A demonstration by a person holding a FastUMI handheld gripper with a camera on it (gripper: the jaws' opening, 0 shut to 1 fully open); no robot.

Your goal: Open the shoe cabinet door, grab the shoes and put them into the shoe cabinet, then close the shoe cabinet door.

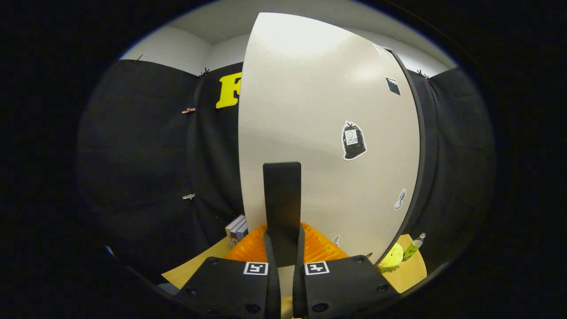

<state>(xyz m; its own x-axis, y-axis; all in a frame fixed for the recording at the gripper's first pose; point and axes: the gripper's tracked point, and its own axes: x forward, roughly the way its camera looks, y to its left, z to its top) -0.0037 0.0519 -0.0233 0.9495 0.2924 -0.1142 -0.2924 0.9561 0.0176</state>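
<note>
We see our tool (282, 248) nearly closed, its two fingers clamped on a dark upright handle (282, 199) that rises between them against the pale shoe cabinet door (328, 110) — the door stands right ahead of the fingers, bearing a few small stickers (353, 141). Below the door, an orange ribbed object (321, 248) lies just beyond the fingers on the wooden tabletop (190, 270); we cannot tell what it is. Beside the door's left edge sit small boxes (236, 229), and off its right edge a yellow round item (392, 257) and a small green bottle (413, 248) — both on the tabletop.
</note>
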